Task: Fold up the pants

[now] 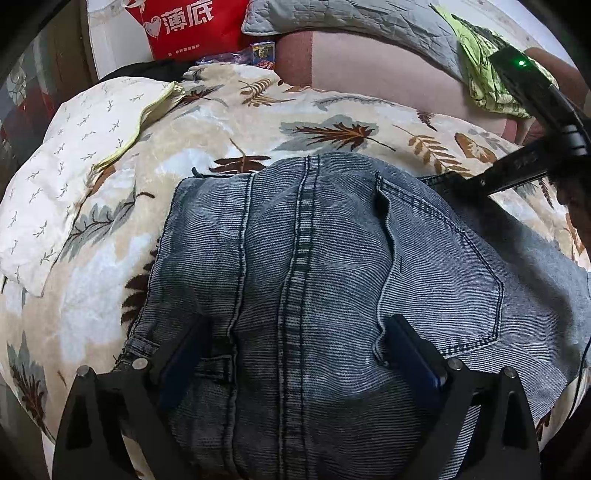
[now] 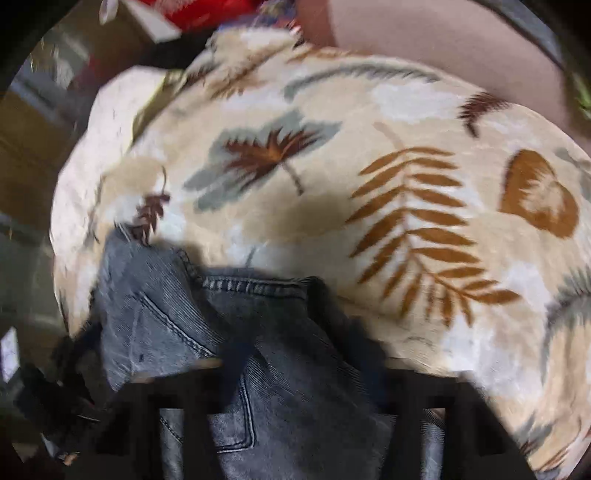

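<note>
Grey-blue jeans (image 1: 314, 240) lie folded on a leaf-print blanket (image 1: 221, 122), back pocket and centre seam facing up. My left gripper (image 1: 299, 343) is open wide just above the denim, one finger on each side of the seam, with nothing pinched. My right gripper (image 1: 476, 183) reaches in from the upper right with its tips together at the far edge of the jeans. The right wrist view is blurred. It shows the jeans (image 2: 166, 295) and a stitched hem beneath the dark right gripper (image 2: 295, 354). Whether denim is caught between its pads does not show.
A white sprig-print pillow (image 1: 55, 177) lies left of the jeans. Behind the blanket (image 2: 332, 203) are a red bag (image 1: 184, 26), a grey quilted cushion (image 1: 351, 18), a green cloth (image 1: 480, 74) and a pink sheet (image 1: 369, 70). The bed drops away at the left.
</note>
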{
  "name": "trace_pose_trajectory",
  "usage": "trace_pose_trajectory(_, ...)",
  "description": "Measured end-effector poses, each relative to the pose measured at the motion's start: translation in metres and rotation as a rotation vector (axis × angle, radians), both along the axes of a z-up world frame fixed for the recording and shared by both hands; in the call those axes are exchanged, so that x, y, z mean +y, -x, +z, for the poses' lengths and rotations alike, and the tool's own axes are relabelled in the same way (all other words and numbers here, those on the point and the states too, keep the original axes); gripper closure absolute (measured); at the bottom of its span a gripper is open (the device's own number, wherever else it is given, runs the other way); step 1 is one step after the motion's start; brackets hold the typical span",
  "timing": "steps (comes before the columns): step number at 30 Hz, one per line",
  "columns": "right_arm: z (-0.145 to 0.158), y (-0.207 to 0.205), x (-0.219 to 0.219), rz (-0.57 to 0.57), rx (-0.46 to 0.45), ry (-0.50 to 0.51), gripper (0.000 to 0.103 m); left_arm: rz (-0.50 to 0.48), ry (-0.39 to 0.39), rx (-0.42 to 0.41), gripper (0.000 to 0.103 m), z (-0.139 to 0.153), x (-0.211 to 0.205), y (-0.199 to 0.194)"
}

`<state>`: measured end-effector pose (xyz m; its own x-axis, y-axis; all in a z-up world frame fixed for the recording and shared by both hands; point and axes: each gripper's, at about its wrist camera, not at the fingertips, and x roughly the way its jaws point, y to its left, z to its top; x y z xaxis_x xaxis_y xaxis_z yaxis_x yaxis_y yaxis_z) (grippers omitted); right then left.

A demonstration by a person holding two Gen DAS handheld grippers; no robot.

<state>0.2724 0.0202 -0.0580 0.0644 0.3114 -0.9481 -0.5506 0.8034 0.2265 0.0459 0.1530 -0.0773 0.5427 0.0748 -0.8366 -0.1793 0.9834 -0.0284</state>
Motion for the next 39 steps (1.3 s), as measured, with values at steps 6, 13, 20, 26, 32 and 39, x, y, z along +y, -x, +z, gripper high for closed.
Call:
trace_pose_trajectory(6, 0.002, -0.009, 0.007, -0.010, -0.141, 0.121, 0.101, 0.003, -0.025, -0.001, 0.004, -0.002, -0.002, -0.003)
trace_pose_trajectory(13, -0.019, -0.016, -0.001, -0.105, -0.122, 0.097, 0.098, 0.007, -0.025, -0.013, 0.003, -0.001, -0.003, 0.000)
trace_pose_trajectory(20, 0.046, 0.018, -0.067, -0.254, -0.147, -0.129, 0.098, 0.048, 0.012, -0.068, 0.003, 0.009, 0.003, 0.008)
trace_pose_trajectory(26, 0.005, 0.050, -0.070, -0.272, 0.014, -0.192, 0.095, 0.049, -0.013, -0.054, 0.003, 0.003, 0.001, 0.006)
trace_pose_trajectory(32, 0.000, 0.059, -0.111, -0.406, 0.048, -0.310, 0.093, 0.047, -0.049, -0.077, 0.003, 0.011, -0.001, 0.013)
trace_pose_trajectory(39, 0.038, 0.141, -0.216, -0.492, -0.038, -0.338, 0.092, -0.003, -0.071, -0.103, 0.003, 0.027, -0.019, 0.026)
